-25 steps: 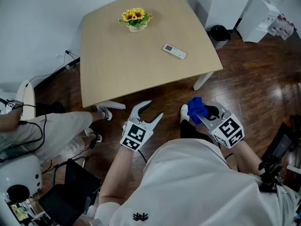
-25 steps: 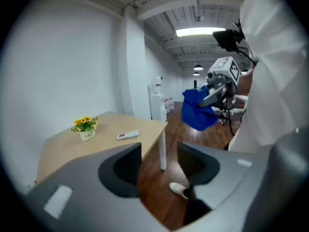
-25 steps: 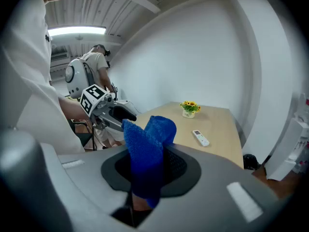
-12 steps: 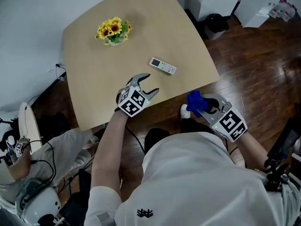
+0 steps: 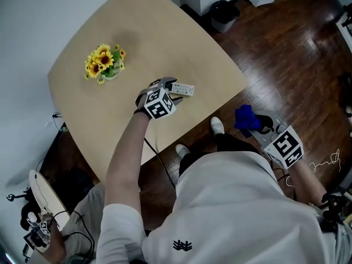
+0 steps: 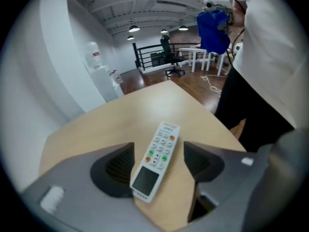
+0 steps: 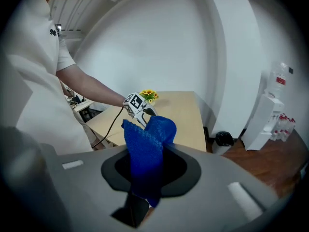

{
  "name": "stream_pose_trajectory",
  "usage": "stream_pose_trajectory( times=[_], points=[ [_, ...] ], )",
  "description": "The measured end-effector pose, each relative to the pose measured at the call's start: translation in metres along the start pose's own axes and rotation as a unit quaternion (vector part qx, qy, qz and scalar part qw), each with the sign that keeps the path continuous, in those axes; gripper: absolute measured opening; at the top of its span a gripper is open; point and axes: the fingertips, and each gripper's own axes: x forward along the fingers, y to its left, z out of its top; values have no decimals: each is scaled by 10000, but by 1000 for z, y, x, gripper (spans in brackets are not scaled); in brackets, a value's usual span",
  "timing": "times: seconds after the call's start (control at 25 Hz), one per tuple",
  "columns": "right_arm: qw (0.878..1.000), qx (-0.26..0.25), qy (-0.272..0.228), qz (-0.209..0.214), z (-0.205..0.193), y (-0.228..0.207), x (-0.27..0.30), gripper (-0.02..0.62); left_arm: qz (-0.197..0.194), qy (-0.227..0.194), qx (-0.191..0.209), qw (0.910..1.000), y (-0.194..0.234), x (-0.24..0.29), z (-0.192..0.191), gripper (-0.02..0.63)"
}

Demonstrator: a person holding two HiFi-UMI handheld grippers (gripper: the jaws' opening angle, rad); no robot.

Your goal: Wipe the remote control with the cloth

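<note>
The little pot of sunflowers (image 5: 103, 63) sits toward the far left of the table (image 5: 148, 26). A dark bin (image 5: 224, 13) stands on the floor beyond the far right corner; I can't see what's in it. My left gripper (image 5: 169, 91) is spread wide, with the remote control (image 6: 156, 165) lying flat on the tabletop between its jaws, near the right edge. My right gripper (image 7: 152, 170) is off the table over the dark wood floor (image 5: 291, 54), pinching the blue cloth (image 7: 147, 149). White walls surround the room.
</note>
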Motion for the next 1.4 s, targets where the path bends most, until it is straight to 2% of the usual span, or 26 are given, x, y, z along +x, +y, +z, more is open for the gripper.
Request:
stream_pose_trajectory(
  times=[0.12, 0.2, 0.4, 0.48, 0.56, 0.68, 0.84, 1.08, 1.28, 1.4],
  points=[
    [9993, 295, 43, -245, -5, 4, -6, 78, -498, -5, 400, 9980, -6, 16, 2, 321],
    [9987, 387, 82, -328, -7, 9, -7, 78, -718, -29, 511, 9961, -8, 23, 1, 321],
    [9979, 492, 170, -386, -9, 20, -4, 78, -966, -23, 522, 9940, -7, 33, -4, 319],
    [9977, 516, 162, -397, -8, 22, -2, 78, -1164, -38, 470, 9921, -13, 36, -5, 278],
    [9976, 536, 157, -404, -7, 23, 2, 78, -1240, -86, 245, 9919, -14, 35, -5, 249],
    [9975, 552, 191, -396, -6, 23, 6, 78, -1047, -131, -304, 9940, -11, 35, -1, 241],
    [9983, 462, 120, -345, 1, 21, 10, 78, -546, -277, -873, 9943, -7, 25, 5, 239],
    [9995, 134, -184, -208, 35, 20, 21, 78, 176, -622, -1155, 9912, -12, -30, 23, 239],
    [9982, -307, -516, -27, 80, 24, 34, 78, 630, -835, -1593, 9817, -24, -85, 29, 239],
    [9945, -559, -849, 253, 115, 39, 42, 78, 926, -869, -1763, 9761, -35, -114, 30, 239]
  ],
)
